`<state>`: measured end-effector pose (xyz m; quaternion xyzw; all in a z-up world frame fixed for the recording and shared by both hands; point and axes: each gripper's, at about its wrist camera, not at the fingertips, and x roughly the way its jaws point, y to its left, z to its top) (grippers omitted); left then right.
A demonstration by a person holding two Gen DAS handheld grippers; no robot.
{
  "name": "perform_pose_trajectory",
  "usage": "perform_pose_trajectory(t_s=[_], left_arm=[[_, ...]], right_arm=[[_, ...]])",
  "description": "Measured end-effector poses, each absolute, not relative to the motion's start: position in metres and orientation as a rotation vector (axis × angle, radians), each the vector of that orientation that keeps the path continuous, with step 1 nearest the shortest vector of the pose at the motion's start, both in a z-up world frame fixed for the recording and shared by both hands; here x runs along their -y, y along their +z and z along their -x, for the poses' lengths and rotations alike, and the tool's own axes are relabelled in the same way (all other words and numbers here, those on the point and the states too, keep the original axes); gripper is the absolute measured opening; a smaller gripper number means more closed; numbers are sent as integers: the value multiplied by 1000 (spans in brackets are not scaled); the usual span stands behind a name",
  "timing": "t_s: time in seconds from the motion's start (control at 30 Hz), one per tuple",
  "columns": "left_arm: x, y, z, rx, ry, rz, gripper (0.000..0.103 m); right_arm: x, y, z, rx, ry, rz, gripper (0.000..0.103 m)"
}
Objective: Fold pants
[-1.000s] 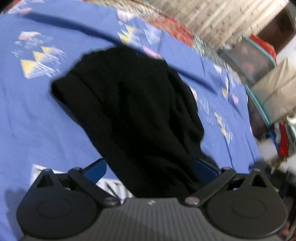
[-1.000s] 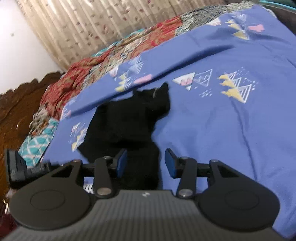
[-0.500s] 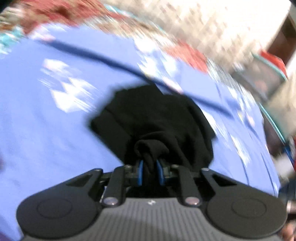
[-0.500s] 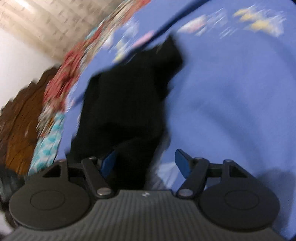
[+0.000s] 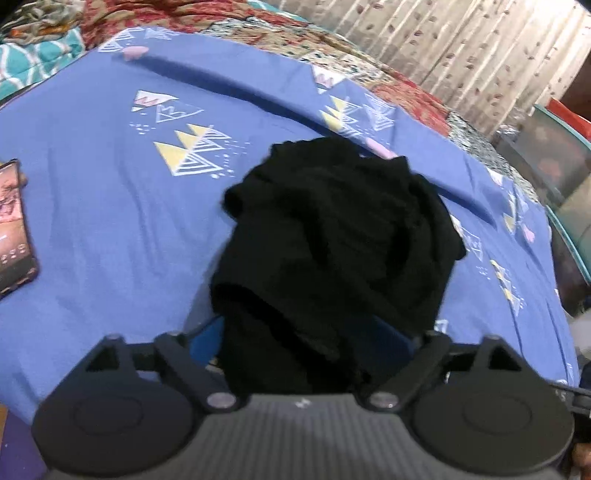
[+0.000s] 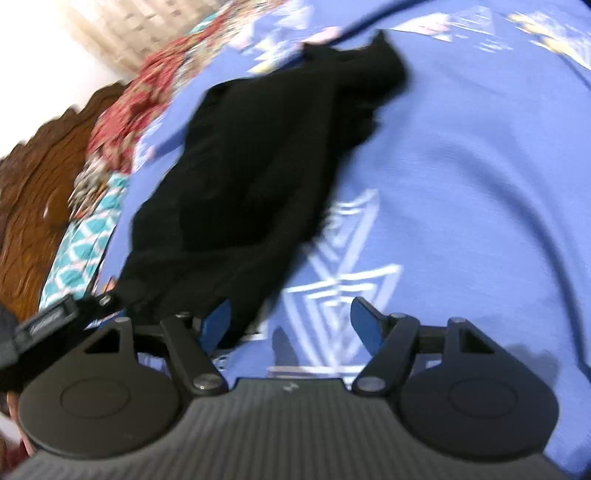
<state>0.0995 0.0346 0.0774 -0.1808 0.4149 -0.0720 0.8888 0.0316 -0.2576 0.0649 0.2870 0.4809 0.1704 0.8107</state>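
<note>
The left hand-held gripper (image 5: pixel 306 332) is seen with its jaws opening wide; the near end of the pants (image 5: pixel 332 251) lies bunched between them, and no pad is seen pressing the cloth. The right hand-held gripper (image 6: pixel 291 321) is spread apart, with the edge of the pants (image 6: pixel 251 177) against its left finger (image 6: pixel 218 317) and bare sheet under the rest of the gap.

Only in the left view is a phone (image 5: pixel 14 229) seen, lying left of the pants on the sheet (image 5: pixel 92 206), and a curtain (image 5: pixel 461 48) beyond the pants. Only in the right view is a carved headboard (image 6: pixel 37 206) shown, left of the pants, with a teal patterned cloth (image 6: pixel 85 243) between them.

One pair of pants is counted, black, heaped on the blue bed sheet. Behind the pants a red patterned quilt (image 5: pixel 229 18) is spread. Two grippers are counted, one phone, one headboard.
</note>
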Motion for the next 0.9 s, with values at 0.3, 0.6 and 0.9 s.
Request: perform_pose_trajectory(t_s=[0.3,0.6,0.9], left_arm=[[-36,67,-105,-935,-133,433,95],[-38,60,-103,-985,-124,438,95],[-40,61,-99,-1004,-122,435,96]], right_arm=[[273,55,-28,-1043,343,-670,76],[278,53,-28,-1051,348,-689,77],[276,52,-26,-1051,346,-697,77]])
